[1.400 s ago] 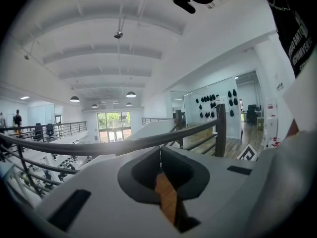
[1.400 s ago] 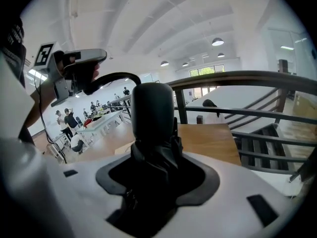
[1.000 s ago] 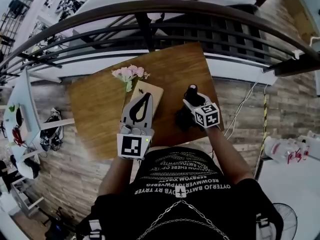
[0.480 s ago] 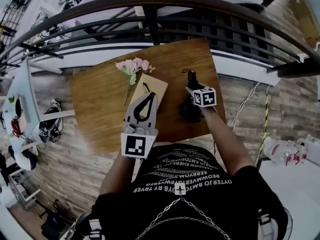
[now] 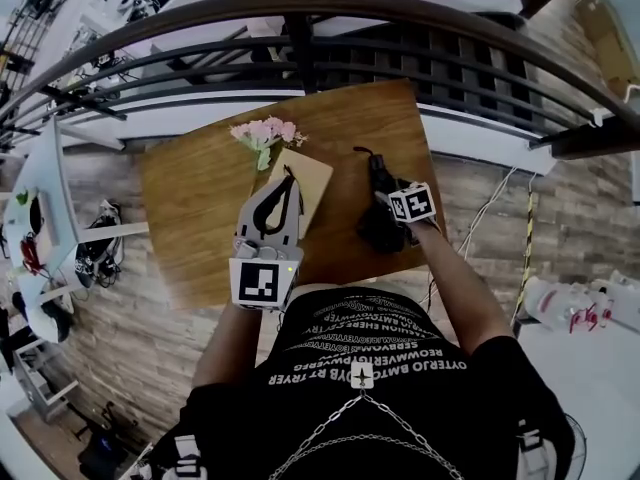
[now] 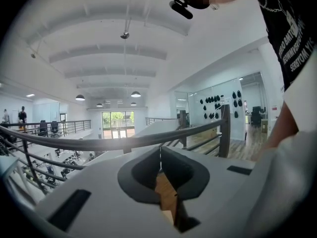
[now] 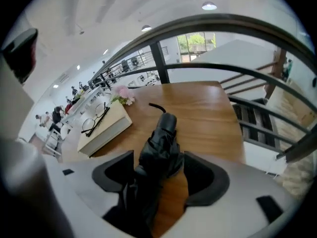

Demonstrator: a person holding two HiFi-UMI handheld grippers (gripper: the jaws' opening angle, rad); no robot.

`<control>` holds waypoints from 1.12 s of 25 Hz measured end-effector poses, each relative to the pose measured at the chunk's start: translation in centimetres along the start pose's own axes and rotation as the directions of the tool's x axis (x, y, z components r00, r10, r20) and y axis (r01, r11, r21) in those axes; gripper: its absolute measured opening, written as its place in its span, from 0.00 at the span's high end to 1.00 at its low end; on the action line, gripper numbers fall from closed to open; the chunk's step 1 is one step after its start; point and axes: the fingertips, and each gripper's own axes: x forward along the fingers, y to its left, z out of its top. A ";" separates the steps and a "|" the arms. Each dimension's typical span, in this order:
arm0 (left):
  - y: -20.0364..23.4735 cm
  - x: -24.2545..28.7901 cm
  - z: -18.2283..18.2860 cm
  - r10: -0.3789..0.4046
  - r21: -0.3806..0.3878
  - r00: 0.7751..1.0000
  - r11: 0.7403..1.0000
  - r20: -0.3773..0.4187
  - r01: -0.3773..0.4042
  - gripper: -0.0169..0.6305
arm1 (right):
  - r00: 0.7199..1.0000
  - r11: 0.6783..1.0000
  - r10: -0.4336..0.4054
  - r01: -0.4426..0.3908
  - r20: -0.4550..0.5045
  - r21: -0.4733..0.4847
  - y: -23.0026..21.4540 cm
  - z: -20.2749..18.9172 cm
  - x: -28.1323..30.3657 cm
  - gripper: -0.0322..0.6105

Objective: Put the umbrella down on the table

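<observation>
A folded black umbrella (image 7: 163, 138) lies lengthwise on the wooden table (image 5: 200, 218), its strap end pointing away from me; it also shows in the head view as the umbrella (image 5: 379, 174). My right gripper (image 7: 161, 165) straddles it, tilted down. Its jaws have just been opening: bare wood shows between the umbrella and the right jaw, while the fabric leans against the left one. My left gripper (image 5: 285, 175) hovers over the near edge of a book, jaws shut with nothing between them; in the left gripper view, the left gripper (image 6: 160, 150) points out at the railing.
A pale book (image 7: 106, 125) with black glasses (image 7: 94, 122) on it lies left of the umbrella. Pink flowers (image 5: 262, 133) rest beyond the book. A dark railing (image 5: 300, 8) runs past the table's far edge, with a drop behind it.
My right gripper has sunk toward the table and tipped further down, bringing the umbrella onto the wood. Its jaws stand wider. The left gripper has barely shifted.
</observation>
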 end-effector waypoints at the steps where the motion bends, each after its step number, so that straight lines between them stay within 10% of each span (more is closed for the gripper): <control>1: 0.0 0.1 0.2 0.001 0.005 1.000 1.000 0.004 -0.001 0.93 | 1.000 0.999 -0.024 0.024 0.008 -0.043 -0.1 0.0 -1.0 0.47; 5: -0.5 0.2 0.9 0.002 0.033 1.000 0.999 0.014 -0.002 0.93 | 0.991 0.976 -0.110 0.122 0.076 -0.179 -0.7 0.2 -5.3 0.51; 11: -2.1 -0.1 2.7 -0.004 0.031 0.999 1.000 0.052 0.002 0.93 | 0.934 0.965 -0.121 0.191 0.337 -0.183 0.7 3.7 -13.3 0.92; 28: -7.4 -6.1 6.0 -0.065 -0.062 0.984 0.995 0.169 0.077 0.93 | 0.684 0.944 0.025 0.225 0.729 -0.243 8.3 8.6 -35.7 0.93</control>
